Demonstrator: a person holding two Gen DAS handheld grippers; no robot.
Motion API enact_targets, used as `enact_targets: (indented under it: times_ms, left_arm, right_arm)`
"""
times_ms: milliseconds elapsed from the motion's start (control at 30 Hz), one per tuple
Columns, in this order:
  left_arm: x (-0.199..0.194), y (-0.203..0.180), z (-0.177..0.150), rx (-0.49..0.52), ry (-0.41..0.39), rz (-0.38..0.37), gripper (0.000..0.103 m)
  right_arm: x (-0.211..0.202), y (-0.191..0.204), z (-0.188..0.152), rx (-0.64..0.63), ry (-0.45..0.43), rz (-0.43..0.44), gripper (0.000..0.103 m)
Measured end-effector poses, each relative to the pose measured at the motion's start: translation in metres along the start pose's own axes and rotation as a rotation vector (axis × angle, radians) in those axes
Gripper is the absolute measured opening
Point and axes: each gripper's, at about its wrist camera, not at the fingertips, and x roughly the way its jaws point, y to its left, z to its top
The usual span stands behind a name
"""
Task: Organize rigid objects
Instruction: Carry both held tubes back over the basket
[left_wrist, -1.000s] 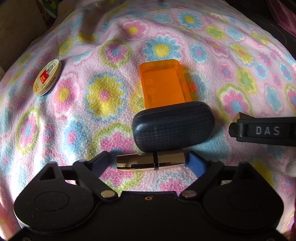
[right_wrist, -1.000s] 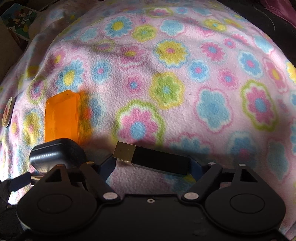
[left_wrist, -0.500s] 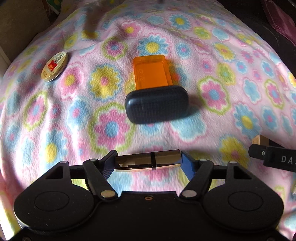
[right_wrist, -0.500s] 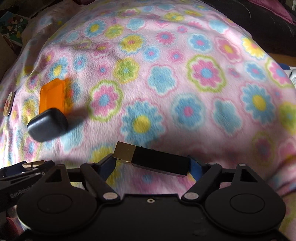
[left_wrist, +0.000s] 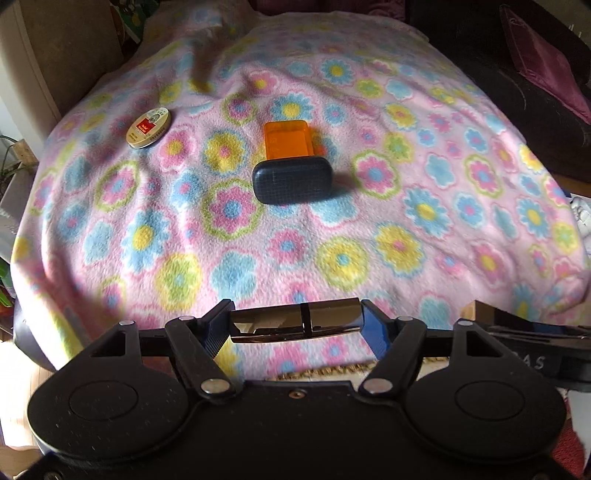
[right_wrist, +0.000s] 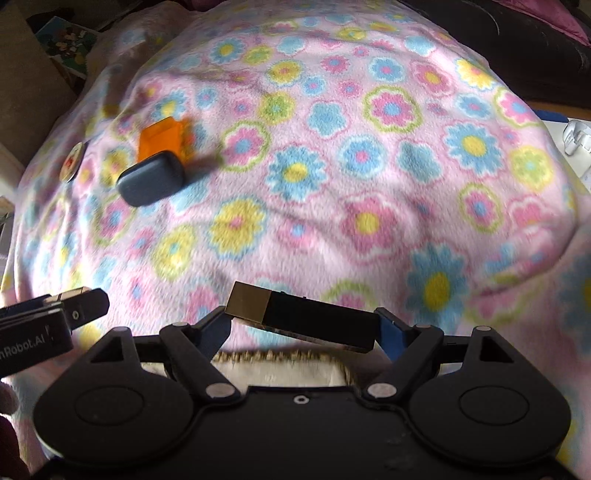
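My left gripper (left_wrist: 297, 323) is shut on a shiny metal bar (left_wrist: 295, 320) held crosswise, above the blanket's near edge. My right gripper (right_wrist: 301, 321) is shut on a black bar with a gold end (right_wrist: 299, 319). A dark blue oval case (left_wrist: 293, 179) lies mid-blanket against an orange plastic box (left_wrist: 287, 139); both also show in the right wrist view, the case (right_wrist: 151, 178) and the box (right_wrist: 162, 140). A round tin with a red label (left_wrist: 148, 127) lies far left. The right gripper shows at the left view's right edge (left_wrist: 532, 343).
A pink flowered fleece blanket (left_wrist: 406, 221) covers a rounded surface. A brown panel (left_wrist: 70, 48) stands at the back left. Dark cushions and purple fabric (left_wrist: 535, 62) lie at the back right. A straw mat edge (right_wrist: 280, 360) shows below the blanket's front.
Both grippers have pulled back and up from the case and box, still holding their bars. The case, box and tin now look smaller and farther away.
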Motion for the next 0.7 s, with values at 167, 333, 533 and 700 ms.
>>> enact_targets:
  times_ms: [167, 333, 533, 700]
  left_arm:
    - [-0.019, -0.01, -0.026, 0.003, -0.008, -0.017, 0.067]
    - [-0.026, -0.016, -0.055, -0.002, 0.011, -0.03, 0.067]
    - [-0.032, -0.008, -0.079, -0.055, 0.029, -0.033, 0.067]
    - [-0.036, -0.001, -0.091, -0.091, 0.026, -0.014, 0.067]
  right_arm:
    - [-0.021, -0.004, -0.033, -0.019, 0.001, 0.023, 0.083]
    - [-0.033, -0.007, -0.063, -0.046, 0.016, 0.025, 0.083]
    - [-0.05, -0.005, -0.086, -0.092, -0.008, 0.009, 0.083]
    - [-0.058, -0.003, -0.099, -0.117, -0.014, 0.003, 0.083]
